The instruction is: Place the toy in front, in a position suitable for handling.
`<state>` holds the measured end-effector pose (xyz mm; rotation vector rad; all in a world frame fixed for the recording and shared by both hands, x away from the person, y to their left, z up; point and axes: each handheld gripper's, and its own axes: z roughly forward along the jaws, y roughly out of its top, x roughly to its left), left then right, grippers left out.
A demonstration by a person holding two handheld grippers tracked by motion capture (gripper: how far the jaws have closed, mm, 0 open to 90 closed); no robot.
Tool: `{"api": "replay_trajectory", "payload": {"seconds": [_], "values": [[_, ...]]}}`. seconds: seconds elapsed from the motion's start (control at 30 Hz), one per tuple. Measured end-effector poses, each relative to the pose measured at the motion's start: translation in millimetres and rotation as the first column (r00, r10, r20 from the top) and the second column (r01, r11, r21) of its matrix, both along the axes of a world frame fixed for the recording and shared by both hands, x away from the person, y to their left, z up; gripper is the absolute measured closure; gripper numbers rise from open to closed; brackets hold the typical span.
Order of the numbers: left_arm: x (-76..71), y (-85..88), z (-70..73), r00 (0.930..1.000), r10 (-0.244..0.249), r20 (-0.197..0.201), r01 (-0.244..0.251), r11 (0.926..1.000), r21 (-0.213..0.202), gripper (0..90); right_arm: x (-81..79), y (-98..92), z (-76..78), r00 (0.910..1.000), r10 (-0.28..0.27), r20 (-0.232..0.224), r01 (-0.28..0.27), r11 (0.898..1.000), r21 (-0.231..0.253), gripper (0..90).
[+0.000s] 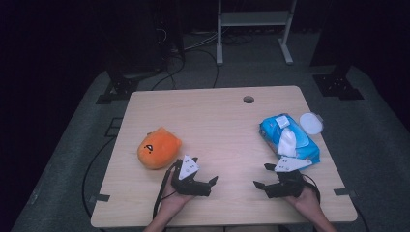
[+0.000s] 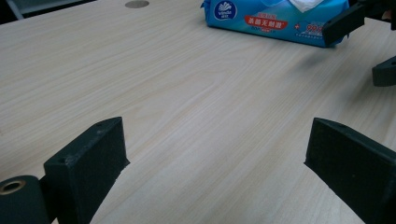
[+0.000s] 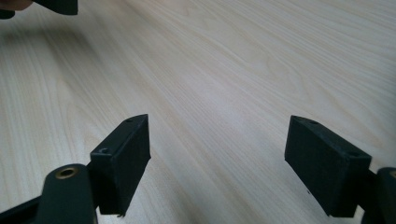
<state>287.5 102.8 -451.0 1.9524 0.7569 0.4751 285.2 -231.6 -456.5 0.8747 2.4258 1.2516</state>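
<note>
Both your grippers' fingers (image 2: 88, 161) stand apart, empty; ahead of them, the blue plastic wet-wipe pack (image 1: 290, 137) with its loose white tissue (image 1: 287, 142) could tear if pinched carelessly.

The high view looks forward and down from above the person's side, taking in the whole wooden table (image 1: 212, 121) and the dim floor beyond it. The left gripper view sits low, just over the tabletop, looking along its own two black jaws across the wood towards the blue wipes pack (image 2: 275, 18) at the far right edge; the dark shapes at its right margin are probably the right gripper (image 2: 369, 42). The right gripper view rides equally low and close, facing bare wood grain. All three views share the stretch of tabletop between the two hands near the front edge.
</note>
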Motion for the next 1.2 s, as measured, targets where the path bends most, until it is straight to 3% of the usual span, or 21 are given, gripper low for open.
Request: {"api": "replay_trajectory", "payload": {"seconds": [0.23, 0.3, 0.53, 0.6, 0.8, 1.2], "values": [[3.2, 3.4, 8.2, 0.9998, -0.021, -0.001, 0.021, 0.9989, -0.041, 4.9, 1.2, 1.0, -0.8, 1.0, 0.001, 0.003, -0.001, 1.0, -0.009, 21.2], [3.3, 6.9, 14.2, 0.9994, -0.029, 0.017, 0.03, 0.9972, -0.069, 4.9, 1.1, 1.3, -0.8, 1.0, 0.003, 0.003, -0.003, 1.0, -0.009, 21.2], [3.9, 17.8, 25.5, 0.998, -0.023, 0.058, 0.029, 0.9942, -0.104, 4.8, 0.3, 2.4, -1.1, 1.0, 0.004, 0.002, -0.004, 1.0, -0.011, 21.1], [5.0, 25.9, 31.3, 0.9982, -0.009, 0.059, 0.017, 0.9901, -0.139, 4.8, 0.2, 2.8, -1.2, 1.0, 0.002, -0.001, -0.002, 1.0, -0.011, 21.1], [7.3, 42.9, 41.4, 0.9959, 0.031, 0.085, -0.014, 0.9824, -0.186, 4.8, -0.2, 3.6, -1.8, 1.0, 0.002, -0.005, -0.002, 1.0, -0.015, 21.2], [10.2, 68.2, 58.2, 0.9841, 0.106, 0.143, -0.074, 0.9738, -0.215, 4.8, -0.3, 3.4, -2.7, 0.9999, 0.007, -0.008, -0.007, 1.0, -0.015, 21.2]]}}
